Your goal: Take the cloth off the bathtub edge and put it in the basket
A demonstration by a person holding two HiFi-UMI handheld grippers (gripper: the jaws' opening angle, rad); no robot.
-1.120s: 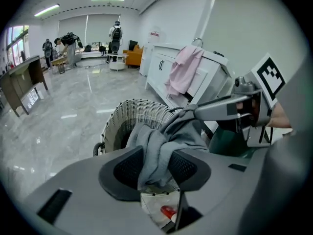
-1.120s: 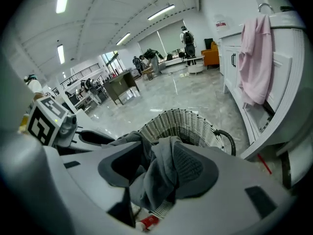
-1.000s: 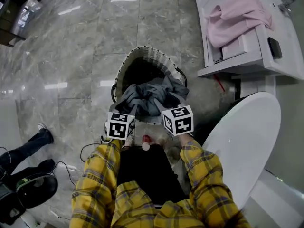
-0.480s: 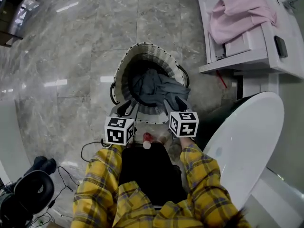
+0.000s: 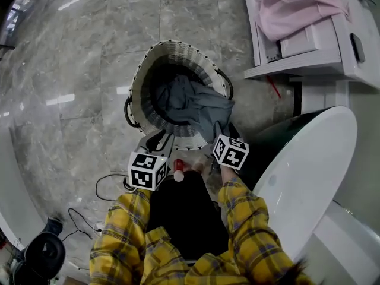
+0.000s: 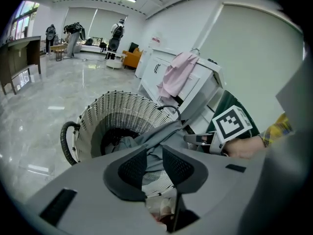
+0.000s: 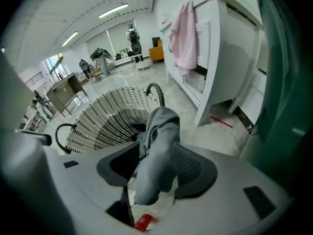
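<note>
My right claw (image 7: 156,165) is clamped on one end of the grey cloth (image 7: 159,131); the fabric fills the wide gap between its jaws and bulges up past them. From there the cloth runs over the near rim of the wicker basket (image 5: 142,76), and most of it lies bunched inside. My left claw (image 6: 154,163) sits just beside the right one at the same near rim. Its jaws have just been closing and stand a narrow gap apart, with nothing pinched; I only see cloth and wicker through the gap. The basket stands on the grey marble floor (image 5: 71,70), near the white tub edge (image 5: 303,177). Beyond it, a pink cloth (image 5: 297,5) hangs over a white cabinet (image 5: 309,58).
</note>
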